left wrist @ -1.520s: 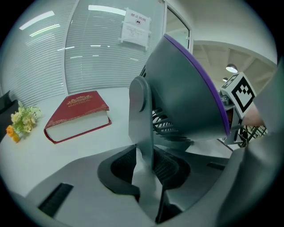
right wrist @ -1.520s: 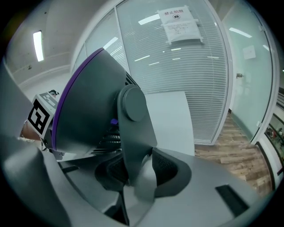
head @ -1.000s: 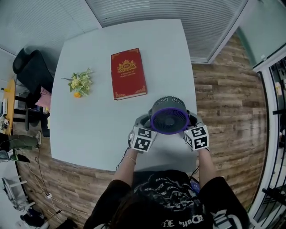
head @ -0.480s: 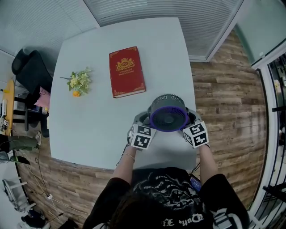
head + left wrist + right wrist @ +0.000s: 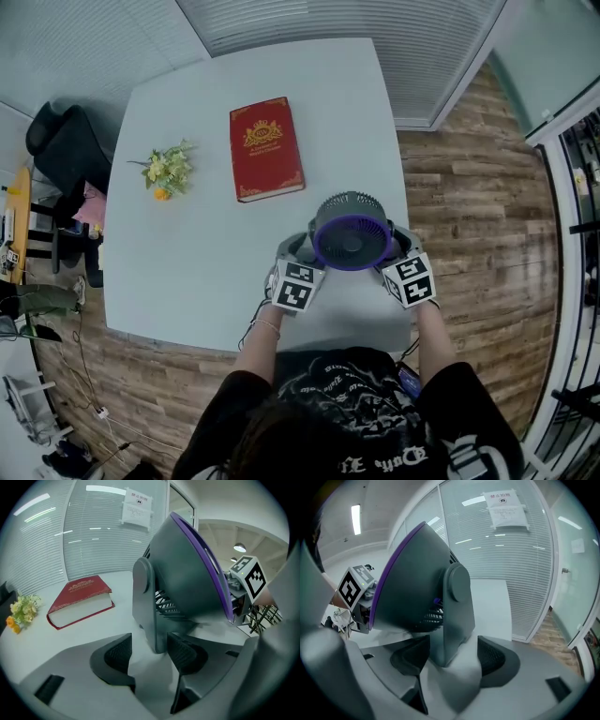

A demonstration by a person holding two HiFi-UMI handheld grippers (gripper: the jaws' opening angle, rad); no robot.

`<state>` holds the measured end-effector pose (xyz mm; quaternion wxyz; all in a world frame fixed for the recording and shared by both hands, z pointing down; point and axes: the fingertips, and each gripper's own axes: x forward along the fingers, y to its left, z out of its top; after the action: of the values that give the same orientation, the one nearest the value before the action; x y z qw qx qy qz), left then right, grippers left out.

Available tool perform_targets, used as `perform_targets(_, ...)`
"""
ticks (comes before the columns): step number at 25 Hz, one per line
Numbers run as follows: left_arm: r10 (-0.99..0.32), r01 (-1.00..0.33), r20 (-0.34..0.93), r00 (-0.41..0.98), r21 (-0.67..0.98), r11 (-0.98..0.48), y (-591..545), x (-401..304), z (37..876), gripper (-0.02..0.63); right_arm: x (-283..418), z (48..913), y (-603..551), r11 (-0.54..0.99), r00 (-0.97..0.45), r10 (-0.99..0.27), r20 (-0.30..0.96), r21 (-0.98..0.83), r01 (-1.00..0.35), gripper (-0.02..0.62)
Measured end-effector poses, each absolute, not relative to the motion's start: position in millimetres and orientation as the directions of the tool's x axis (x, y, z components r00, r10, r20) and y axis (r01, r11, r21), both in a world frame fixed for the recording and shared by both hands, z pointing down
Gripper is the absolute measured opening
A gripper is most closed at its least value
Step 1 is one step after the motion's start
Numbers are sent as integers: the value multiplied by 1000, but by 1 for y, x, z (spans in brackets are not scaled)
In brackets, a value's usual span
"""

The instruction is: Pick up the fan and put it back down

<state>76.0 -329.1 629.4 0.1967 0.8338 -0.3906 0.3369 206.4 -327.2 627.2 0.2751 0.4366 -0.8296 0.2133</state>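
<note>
- Fan (image 5: 352,230): grey with a purple rim, standing on its base on the pale table (image 5: 187,281), lower right of centre in the head view, face tilted up, close to the table's near edge.
- Upper left of the table: a small bunch of flowers (image 5: 167,171). Just right of it lies a red book (image 5: 266,150). Both are well apart from the fan.
- Left gripper (image 5: 150,656): its jaws have just been opening and now stand apart. The fan's left support arm (image 5: 147,606) is between them. One pad is clear of it and the other is just beside it, with no squeeze visible.
- Right gripper (image 5: 452,656): its jaws have also just been opening and are spread wide. The fan's right support arm (image 5: 457,616) is in the gap, and neither pad presses on it.
- Judgement: with both grips let go and the fan's weight on the table, the put-down looks done. What remains is to draw both grippers back without nudging the arms, since the tilted head could rock if one is clipped.
</note>
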Motion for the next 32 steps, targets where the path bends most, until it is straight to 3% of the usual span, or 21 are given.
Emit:
perform_targets(16,-553,-778,668,498,64,-625,-277,51,609,258,210,603,-270,446,-395,-693,604,-72,-892,308)
perform_targets(32,-667,-788,493,558,63,-612,-188,-2,537,259,165,537,-169,363,-318,-810,492,-5,-932,308)
